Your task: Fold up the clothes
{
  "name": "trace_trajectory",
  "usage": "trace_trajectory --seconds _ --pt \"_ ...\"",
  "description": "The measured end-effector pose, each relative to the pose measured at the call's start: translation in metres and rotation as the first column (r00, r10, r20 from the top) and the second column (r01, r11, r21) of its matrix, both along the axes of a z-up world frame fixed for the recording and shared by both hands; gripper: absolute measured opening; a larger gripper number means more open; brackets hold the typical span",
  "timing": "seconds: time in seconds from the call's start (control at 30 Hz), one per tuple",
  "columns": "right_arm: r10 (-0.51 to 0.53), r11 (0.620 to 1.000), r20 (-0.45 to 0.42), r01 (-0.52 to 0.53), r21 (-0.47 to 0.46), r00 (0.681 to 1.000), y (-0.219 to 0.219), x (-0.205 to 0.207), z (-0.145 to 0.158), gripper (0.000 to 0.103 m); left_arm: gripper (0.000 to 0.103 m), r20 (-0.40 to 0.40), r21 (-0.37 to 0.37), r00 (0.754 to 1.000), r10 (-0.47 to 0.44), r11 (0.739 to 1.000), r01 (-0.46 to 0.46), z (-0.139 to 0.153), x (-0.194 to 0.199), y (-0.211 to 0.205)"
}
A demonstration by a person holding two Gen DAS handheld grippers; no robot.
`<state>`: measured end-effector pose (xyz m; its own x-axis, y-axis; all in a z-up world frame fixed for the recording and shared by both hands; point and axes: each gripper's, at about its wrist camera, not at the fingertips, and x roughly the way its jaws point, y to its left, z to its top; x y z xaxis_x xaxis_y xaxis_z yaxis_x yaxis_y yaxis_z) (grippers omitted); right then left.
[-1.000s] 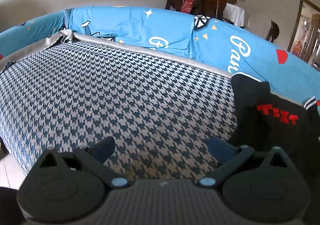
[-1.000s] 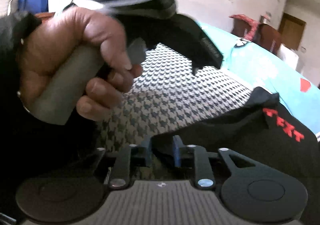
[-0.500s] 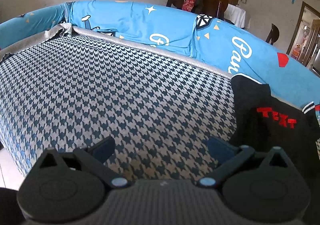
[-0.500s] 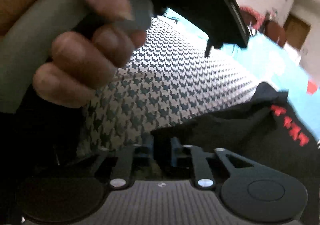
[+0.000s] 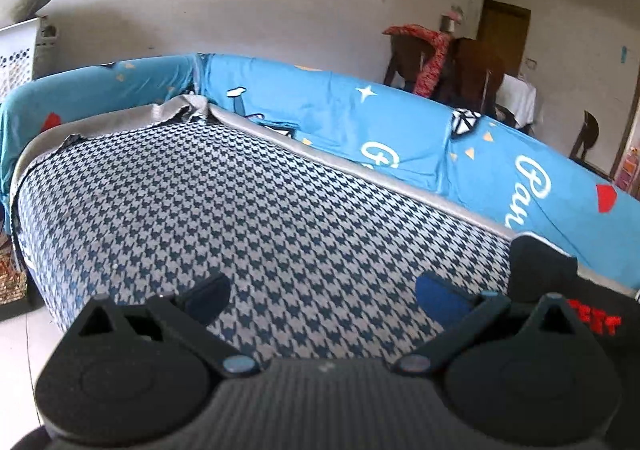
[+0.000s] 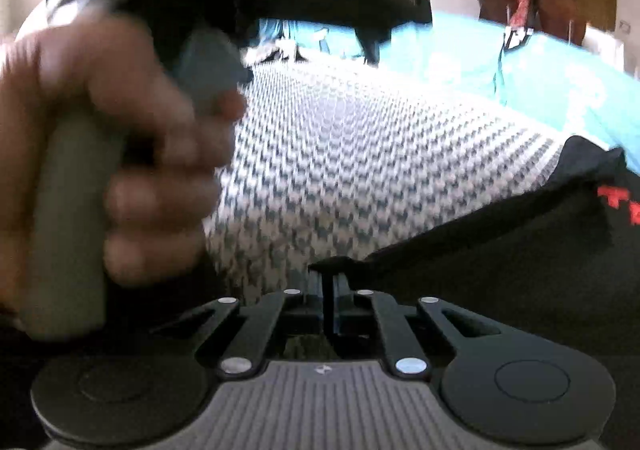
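While the left gripper (image 5: 322, 296) hangs spread wide above the houndstooth cushion (image 5: 248, 210), the right gripper (image 6: 326, 284) pinches a black garment's (image 6: 500, 250) edge.

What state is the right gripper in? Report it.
Shut on the black garment. The right gripper has its fingers pressed together with a corner of the cloth pinched between them.

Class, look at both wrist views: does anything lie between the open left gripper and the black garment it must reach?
Nothing visible does. The left gripper hangs open over bare houndstooth cover; the black garment lies to its right, a corner already pinched in the right gripper.
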<state>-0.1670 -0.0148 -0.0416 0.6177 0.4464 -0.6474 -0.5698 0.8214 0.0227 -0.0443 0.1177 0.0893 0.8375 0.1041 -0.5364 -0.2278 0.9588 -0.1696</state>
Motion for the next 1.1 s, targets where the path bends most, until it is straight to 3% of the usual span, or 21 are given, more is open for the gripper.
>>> trace_trajectory --seconds 0.3,0.47,0.63,0.77,0.9,1.03,1.1 --pt "0.018 1.0 -0.037 -0.018 0.001 0.999 -0.011 -0.022 0.003 0.013 0.103 -0.073 0.039 0.995 -0.068 0.997 0.071 -0.011 0.01 -0.017" --pt "-0.115 0.993 0.013 0.116 -0.02 0.993 -0.043 -0.042 0.012 0.013 0.103 -0.096 0.073 0.989 -0.117 0.99 0.124 -0.018 0.009 -0.031" --pt "-0.287 0.957 0.033 0.288 -0.03 0.957 -0.084 -0.06 0.013 0.022 0.103 -0.12 0.11 0.976 -0.182 0.975 0.195 -0.026 0.006 -0.051" --pt "-0.419 0.905 0.036 0.421 -0.061 0.907 -0.109 -0.064 0.005 0.024 0.103 -0.15 0.131 0.96 -0.235 0.958 0.255 -0.032 0.005 -0.069" --pt "-0.558 0.826 0.039 0.559 -0.075 0.829 -0.148 -0.065 0.0 0.028 0.103 -0.169 0.138 0.952 -0.256 0.95 0.281 -0.037 0.004 -0.076" --pt "-0.704 0.707 0.042 0.705 -0.059 0.709 -0.189 -0.083 0.01 0.031 0.103 -0.186 0.145 0.944 -0.273 0.942 0.301 -0.041 0.002 -0.082" --pt "-0.776 0.627 0.056 0.778 -0.039 0.628 -0.207 -0.091 0.016 0.032 0.103 -0.195 0.148 0.94 -0.281 0.939 0.312 -0.044 0.001 -0.085"
